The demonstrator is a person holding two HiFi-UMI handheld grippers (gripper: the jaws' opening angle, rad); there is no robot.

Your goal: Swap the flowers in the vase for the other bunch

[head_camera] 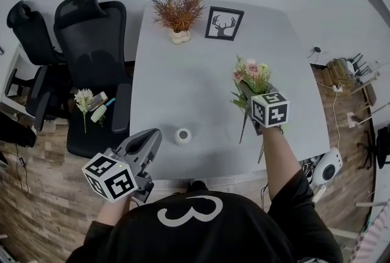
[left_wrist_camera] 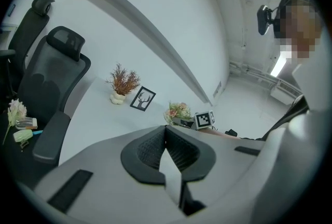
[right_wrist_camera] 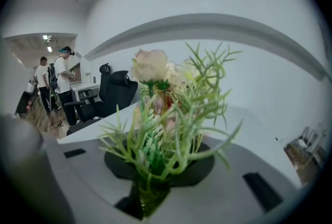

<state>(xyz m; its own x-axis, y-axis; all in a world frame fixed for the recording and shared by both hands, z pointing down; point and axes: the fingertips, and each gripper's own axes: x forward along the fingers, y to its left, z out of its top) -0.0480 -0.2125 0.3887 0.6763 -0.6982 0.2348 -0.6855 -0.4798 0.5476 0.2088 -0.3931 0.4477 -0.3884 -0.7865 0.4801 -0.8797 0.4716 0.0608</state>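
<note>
Vase (head_camera: 183, 136) stands empty on the tabletop (head_camera: 183, 73), so the swap looks half done. The right tool (head_camera: 247, 93) is clamped on a pink bunch (head_camera: 251, 76), clear of the tabletop, and a white bunch (head_camera: 83, 99) lies on the chair (head_camera: 91, 30). Only the head view shows the vase; the left gripper view shows the left tool (left_wrist_camera: 166, 137) closed on nothing.

**Two bunches, one vase, two chairs**

Two flower bunches: a pink bunch (head_camera: 250, 76) over the table's (head_camera: 183, 91) right side, a white bunch (head_camera: 83, 98) off its left edge. One vase (head_camera: 183, 136) at the near edge. One dried plant (head_camera: 178, 12) and one framed picture (head_camera: 224, 23) at the far edge. Two black chairs: the larger chair (head_camera: 91, 36) and a second chair (head_camera: 27, 27).
</note>
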